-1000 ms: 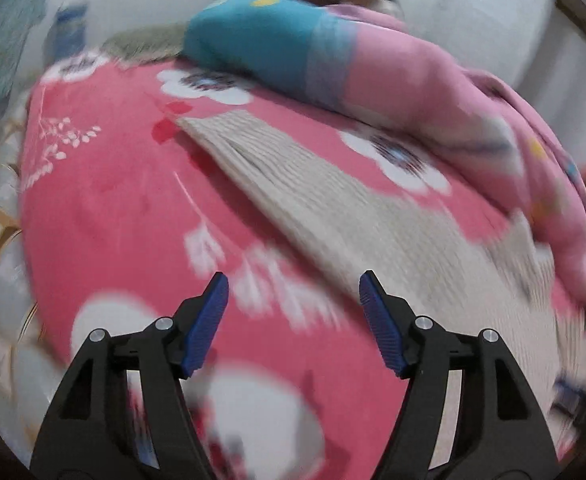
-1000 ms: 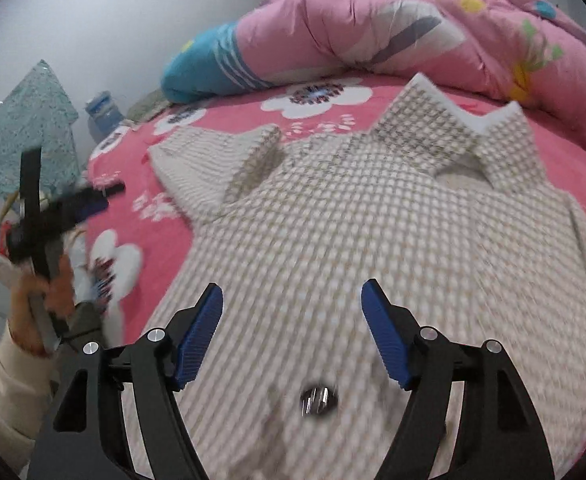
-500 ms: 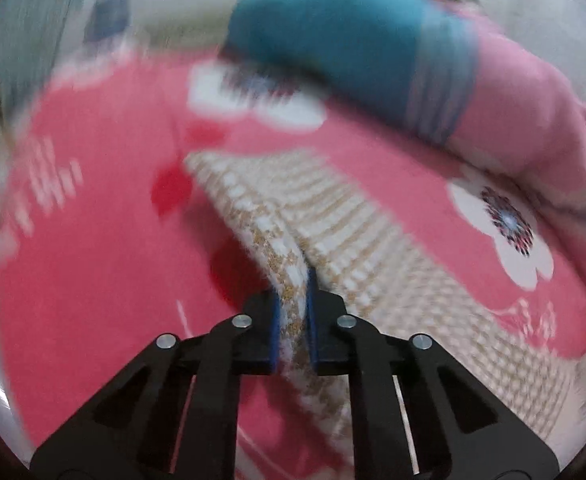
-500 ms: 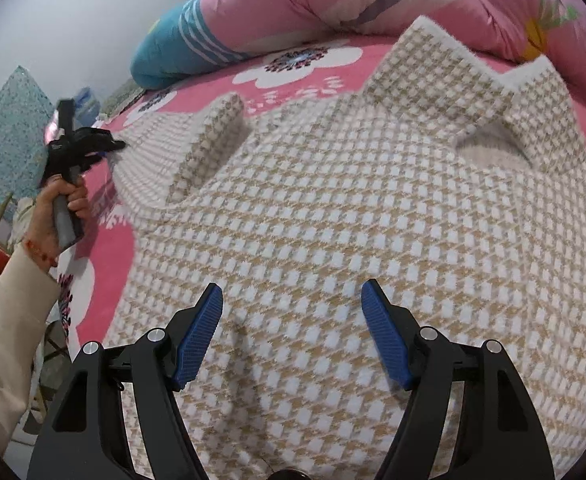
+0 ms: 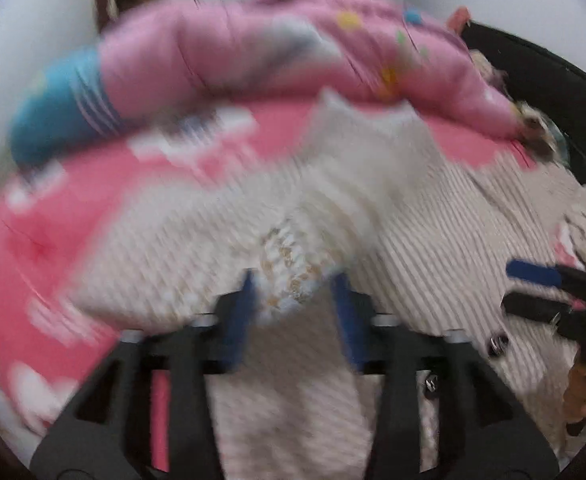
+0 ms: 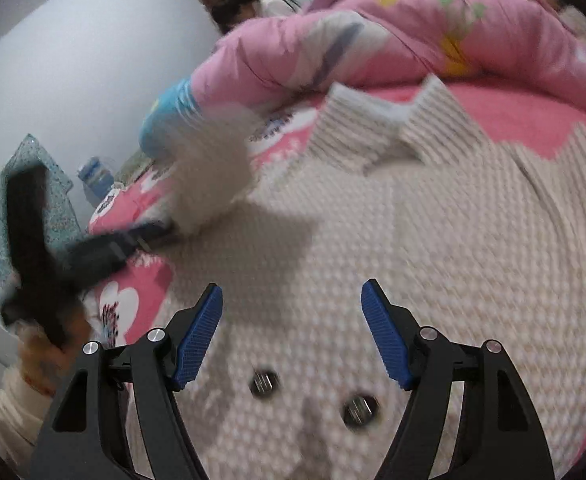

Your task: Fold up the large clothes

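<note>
Sleeve [image 5: 293, 276], flat near the bed's left edge a second ago, now hangs over the sweater [image 6: 433, 240] mid-bed. Left gripper [image 5: 295, 312] jaws are opening around its cuff; right gripper [image 6: 293, 336] jaws wide, empty. First fold nearly laid.

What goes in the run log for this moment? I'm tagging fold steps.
step: sleeve fold | left gripper: opening, sleeve between jaws, over coat | right gripper: open, empty, over coat | surface: bed

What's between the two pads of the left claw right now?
The sleeve end of the sweater sits between the left claw pads while its jaws are opening, seen in the blurred left wrist view.
</note>
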`<state>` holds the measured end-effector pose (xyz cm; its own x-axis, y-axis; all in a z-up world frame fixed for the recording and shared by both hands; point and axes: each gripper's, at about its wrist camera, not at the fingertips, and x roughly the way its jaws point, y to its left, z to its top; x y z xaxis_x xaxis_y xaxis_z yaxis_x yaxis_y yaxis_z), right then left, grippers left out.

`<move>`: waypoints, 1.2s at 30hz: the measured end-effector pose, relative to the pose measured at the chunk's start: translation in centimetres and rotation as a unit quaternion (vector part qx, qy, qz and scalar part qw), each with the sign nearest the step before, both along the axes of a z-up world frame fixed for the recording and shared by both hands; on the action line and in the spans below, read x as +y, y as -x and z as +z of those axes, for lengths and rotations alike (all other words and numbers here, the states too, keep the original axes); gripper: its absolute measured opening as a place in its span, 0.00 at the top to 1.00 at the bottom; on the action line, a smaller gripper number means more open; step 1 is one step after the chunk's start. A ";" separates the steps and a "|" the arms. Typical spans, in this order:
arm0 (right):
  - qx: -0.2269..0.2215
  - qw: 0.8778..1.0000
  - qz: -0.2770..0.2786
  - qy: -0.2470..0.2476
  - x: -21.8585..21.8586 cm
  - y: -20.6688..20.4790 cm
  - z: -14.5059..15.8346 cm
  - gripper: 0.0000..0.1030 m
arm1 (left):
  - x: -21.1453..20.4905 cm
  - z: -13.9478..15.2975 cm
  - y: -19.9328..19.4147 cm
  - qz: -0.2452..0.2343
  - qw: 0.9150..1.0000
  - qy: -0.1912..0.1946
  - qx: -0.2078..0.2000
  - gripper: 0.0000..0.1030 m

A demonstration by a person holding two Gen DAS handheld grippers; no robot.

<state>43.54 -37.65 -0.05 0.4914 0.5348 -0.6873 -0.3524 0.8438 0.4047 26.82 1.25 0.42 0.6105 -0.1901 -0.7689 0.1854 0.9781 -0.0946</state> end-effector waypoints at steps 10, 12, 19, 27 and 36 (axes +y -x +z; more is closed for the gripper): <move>0.112 0.991 0.021 -0.075 -3.2 -1.6 -1.5 0.30 | 1.0 -3.1 2.1 0.018 0.994 0.104 0.001 0.18; 0.127 0.984 0.043 -0.116 -2.2 -3.1 -1.2 0.30 | 1.9 -2.3 3.1 0.035 0.994 0.103 -0.010 0.18; 0.195 0.973 0.039 -0.117 3.3 -8.6 -4.7 0.38 | 4.4 -4.5 4.1 0.125 0.992 0.005 0.021 0.23; 0.174 0.981 0.080 -0.012 7.7 -9.2 -5.7 0.88 | 7.2 -6.3 5.2 0.169 0.984 0.048 0.016 0.25; -0.026 0.998 0.060 -0.013 5.5 -5.6 6.4 0.92 | 7.7 -6.5 5.3 0.177 0.982 0.065 0.010 0.27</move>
<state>49.15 -32.17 6.36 0.4574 0.6090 -0.6481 -0.4719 0.7839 0.4035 21.49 8.92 -6.09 0.6410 -0.0665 -0.7646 -0.1666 0.9605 -0.2231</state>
